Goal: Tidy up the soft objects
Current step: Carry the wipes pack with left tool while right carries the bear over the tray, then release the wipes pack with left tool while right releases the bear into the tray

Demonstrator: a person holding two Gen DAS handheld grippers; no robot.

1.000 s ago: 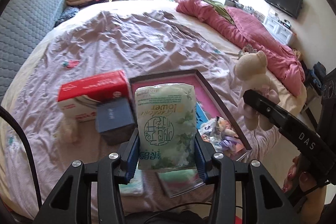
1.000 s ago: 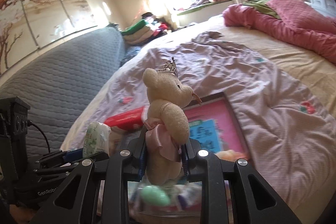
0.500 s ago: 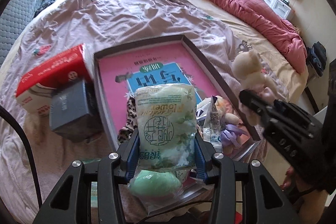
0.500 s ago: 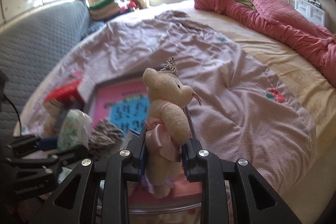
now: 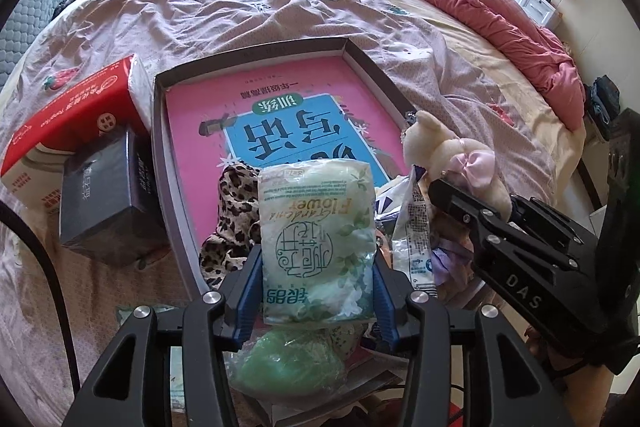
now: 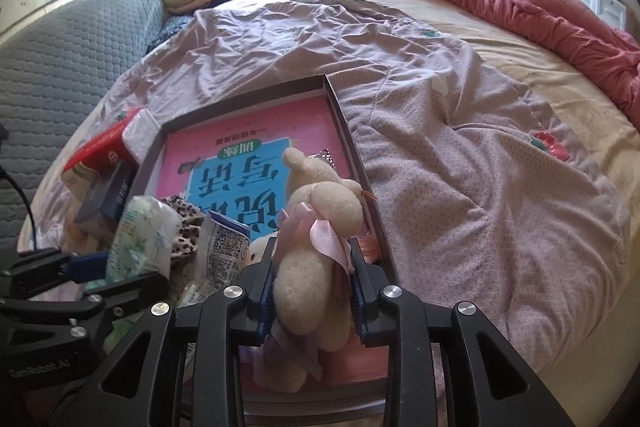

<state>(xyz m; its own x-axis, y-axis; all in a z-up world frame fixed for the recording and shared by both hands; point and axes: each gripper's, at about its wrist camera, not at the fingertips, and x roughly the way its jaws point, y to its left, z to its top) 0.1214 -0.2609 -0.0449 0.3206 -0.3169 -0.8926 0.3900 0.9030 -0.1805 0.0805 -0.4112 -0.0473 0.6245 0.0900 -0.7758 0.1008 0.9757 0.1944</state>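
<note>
While I hold both tools over the near end of the tray [image 5: 362, 65], each one has a soft thing in it. My left gripper [image 5: 316, 291] has its fingers squeezed on the green tissue pack [image 5: 316, 239]. My right gripper [image 6: 312, 287] has its fingers squeezed on the little teddy bear [image 6: 316, 227], around its tummy.

I think I hold them low over the tray so I can drop them in with the other soft things. A leopard cloth [image 5: 234, 211] and a white snack bag [image 5: 414, 231] already lie at the near end, on the pink book [image 5: 280, 107] that covers the tray floor. The tray sits on the bed [image 6: 440, 147]. Just left of the tray are a red box [image 5: 72, 123] and a dark box [image 5: 100, 203], touching each other.

The tissue pack stands up long-ways in the fingers. Its long side runs from near to far, and its words look upside down to me. The bear also lies long-ways from near to far, tipped forward. Its head points to the far end of the tray and its legs hang near me. Its pink bow [image 6: 320, 231] faces up.
</note>
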